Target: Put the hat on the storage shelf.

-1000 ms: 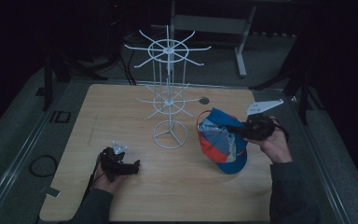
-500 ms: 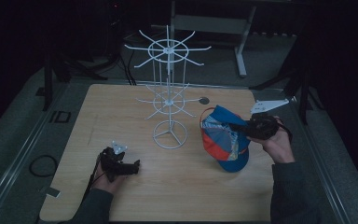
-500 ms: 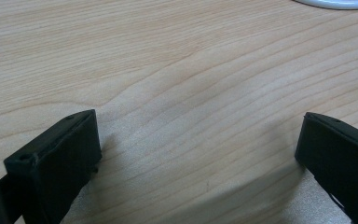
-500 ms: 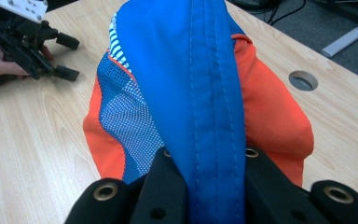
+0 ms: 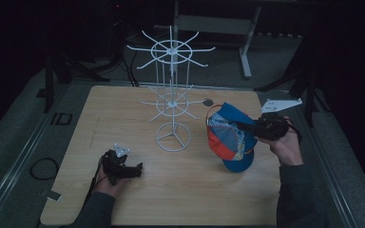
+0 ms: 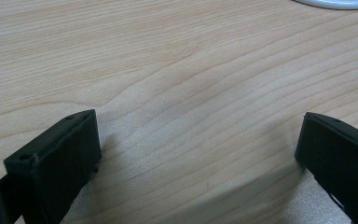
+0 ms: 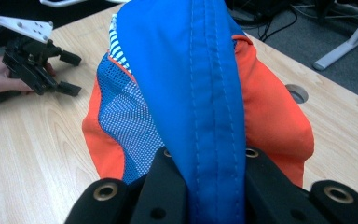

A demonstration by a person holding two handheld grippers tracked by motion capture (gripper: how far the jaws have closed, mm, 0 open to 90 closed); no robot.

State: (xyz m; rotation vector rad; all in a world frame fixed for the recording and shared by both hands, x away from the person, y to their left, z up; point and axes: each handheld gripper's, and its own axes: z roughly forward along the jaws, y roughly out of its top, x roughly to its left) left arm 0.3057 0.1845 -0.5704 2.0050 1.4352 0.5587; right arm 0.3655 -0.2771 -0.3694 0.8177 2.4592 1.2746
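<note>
Blue-orange cap [image 5: 231, 137] — pinched, tilted

The cap [image 7: 200, 93] hides the right gripper's [image 7: 204, 186] fingers' tips.

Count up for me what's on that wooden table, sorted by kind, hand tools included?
Caps: 1, a blue and orange cap pinched in the right gripper.
Wire display racks: 1, the white rack, its hooks bare.
Handheld grippers: 2, counting the left gripper, fingers apart, resting on the table.
Total: 4
</note>
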